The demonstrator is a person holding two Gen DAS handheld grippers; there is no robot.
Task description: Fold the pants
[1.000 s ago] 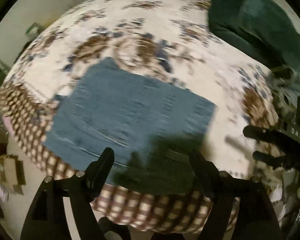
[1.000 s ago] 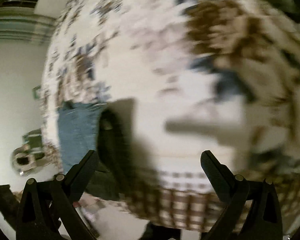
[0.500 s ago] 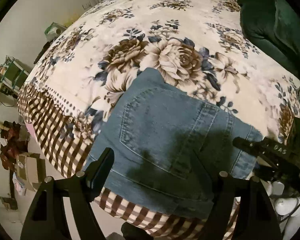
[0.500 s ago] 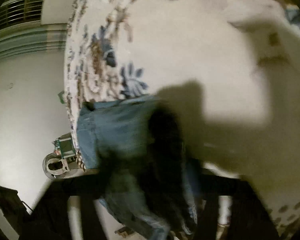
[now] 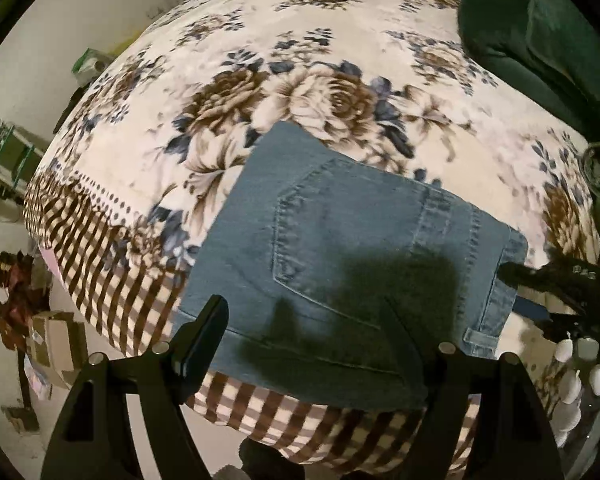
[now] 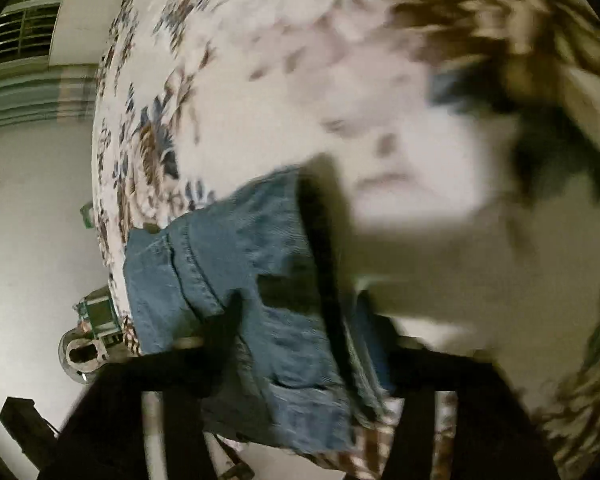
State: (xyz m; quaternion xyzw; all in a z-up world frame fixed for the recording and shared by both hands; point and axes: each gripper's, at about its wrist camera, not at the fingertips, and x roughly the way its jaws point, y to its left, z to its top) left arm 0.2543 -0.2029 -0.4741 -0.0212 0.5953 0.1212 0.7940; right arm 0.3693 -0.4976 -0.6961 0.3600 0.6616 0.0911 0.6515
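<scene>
The folded blue jeans (image 5: pixel 340 256) lie on the flowered bed cover (image 5: pixel 308 80), back pocket up, hanging a little over the near edge. My left gripper (image 5: pixel 304 340) is open just above the jeans' near edge, one finger at each side. My right gripper (image 5: pixel 548 292) comes in from the right at the waistband; its fingers lie around that edge. In the blurred right wrist view the jeans (image 6: pixel 240 280) fill the space between the right gripper's (image 6: pixel 308 360) fingers, and I cannot tell whether the jaws are closed on the cloth.
A dark green pillow or blanket (image 5: pixel 540 28) lies at the bed's far right. The checked border (image 5: pixel 100 248) hangs over the near edge. Boxes and clutter (image 5: pixel 40 340) stand on the floor at left, white bottles (image 5: pixel 580 376) at right.
The left gripper has come closer to the jeans, which now fill more of its view. The right gripper has swung left to the jeans' waistband end, its view still blurred by motion.
</scene>
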